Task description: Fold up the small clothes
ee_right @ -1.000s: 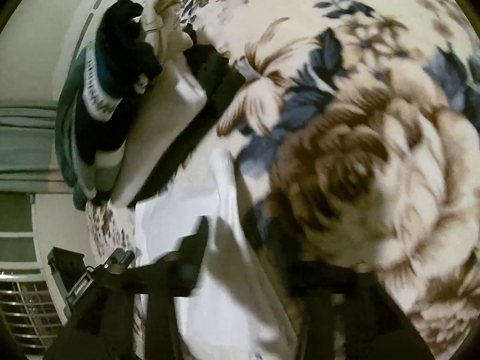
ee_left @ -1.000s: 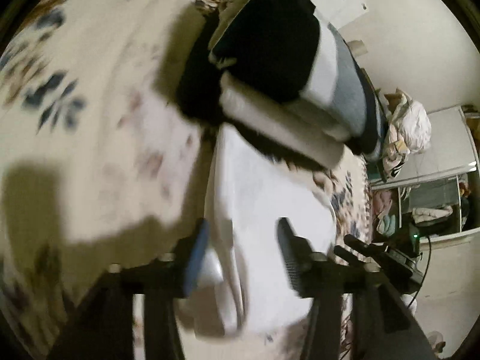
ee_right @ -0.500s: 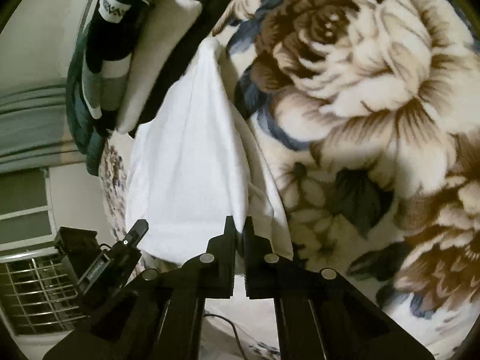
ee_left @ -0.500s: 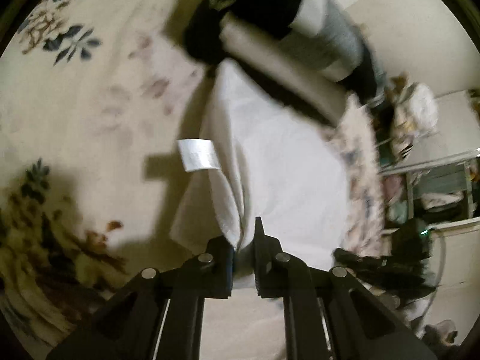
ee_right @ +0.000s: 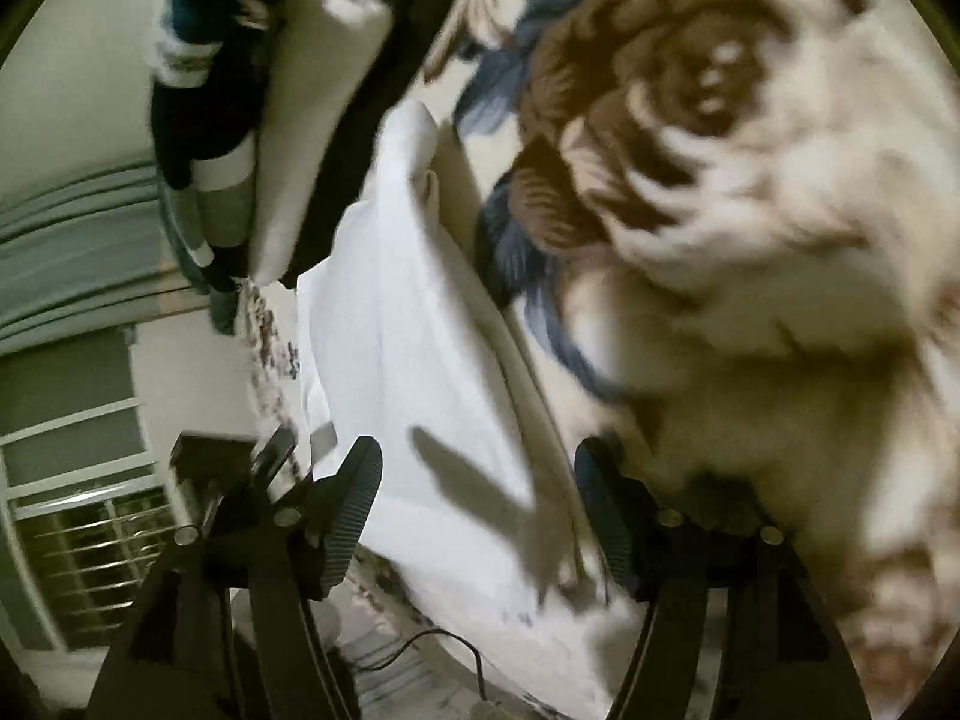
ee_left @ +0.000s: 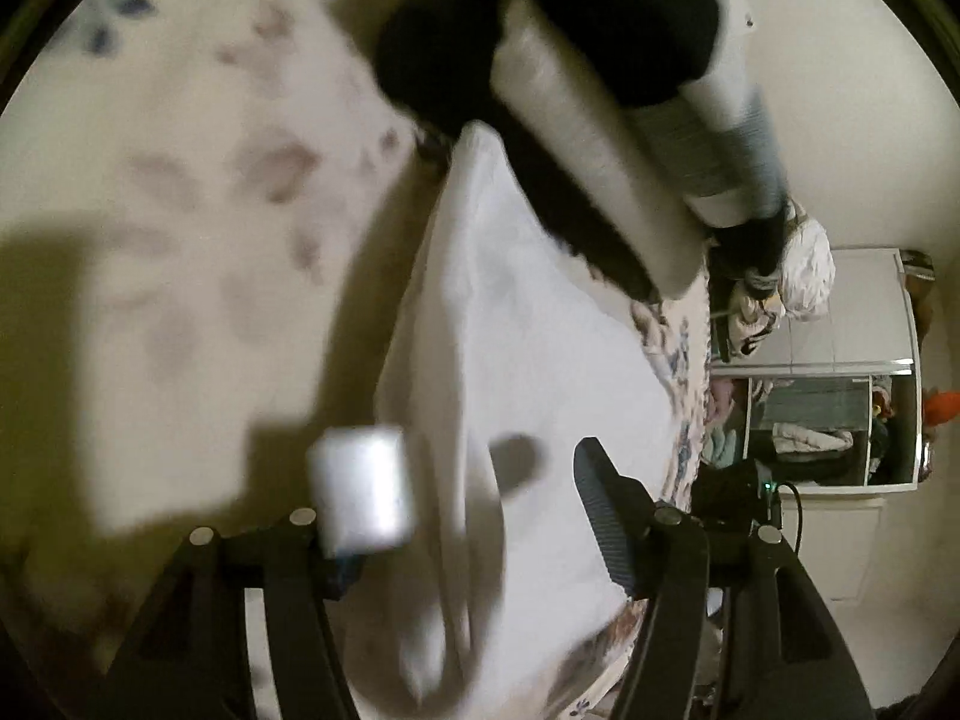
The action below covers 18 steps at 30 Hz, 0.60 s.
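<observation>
While jaws open, white garment (ee_left: 540, 360) between

Both grippers are looking like matte black plastic: the left gripper (ee_left: 480, 516) and right gripper (ee_right: 480, 504) are each showing silver round screws on angled arms, plus ribbed dark pads (ee_right: 351, 510) lining the jaws.

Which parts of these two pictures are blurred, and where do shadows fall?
Left wrist view: the white tag and floral blanket are smeared; a dark shadow covers the blanket at lower left. Right wrist view: the blanket's big brown flower is blurred; a finger shadow crosses the white garment.
</observation>
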Each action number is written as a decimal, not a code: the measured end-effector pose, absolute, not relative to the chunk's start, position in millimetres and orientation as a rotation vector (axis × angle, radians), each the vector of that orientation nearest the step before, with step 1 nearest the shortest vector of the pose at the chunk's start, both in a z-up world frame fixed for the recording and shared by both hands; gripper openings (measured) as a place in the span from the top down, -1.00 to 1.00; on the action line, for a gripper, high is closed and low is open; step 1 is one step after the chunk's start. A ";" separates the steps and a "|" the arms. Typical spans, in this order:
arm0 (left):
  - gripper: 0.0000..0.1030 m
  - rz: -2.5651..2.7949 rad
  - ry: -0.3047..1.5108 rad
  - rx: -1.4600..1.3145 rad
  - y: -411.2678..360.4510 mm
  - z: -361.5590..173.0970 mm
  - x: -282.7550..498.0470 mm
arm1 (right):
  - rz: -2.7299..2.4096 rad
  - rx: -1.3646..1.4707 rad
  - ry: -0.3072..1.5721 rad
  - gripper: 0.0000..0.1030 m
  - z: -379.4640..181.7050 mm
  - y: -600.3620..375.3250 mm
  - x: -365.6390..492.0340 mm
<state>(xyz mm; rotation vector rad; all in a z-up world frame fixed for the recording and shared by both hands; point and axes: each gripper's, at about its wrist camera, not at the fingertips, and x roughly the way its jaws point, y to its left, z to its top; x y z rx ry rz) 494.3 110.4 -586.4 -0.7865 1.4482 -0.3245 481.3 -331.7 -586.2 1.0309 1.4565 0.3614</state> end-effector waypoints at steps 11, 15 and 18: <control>0.88 -0.331 1.327 -0.706 104.1 -537.2 492.8 | 0.424 1.057 1.431 0.69 -595.2 -283.7 512.3; 0.90 -0.348 1.302 -0.719 96.2 -502.4 487.6 | 0.432 1.011 1.399 0.73 -555.4 -274.8 515.7; 0.90 -0.355 1.288 -0.726 93.0 -472.2 485.8 | 0.453 0.980 1.381 0.73 -517.7 -274.3 512.6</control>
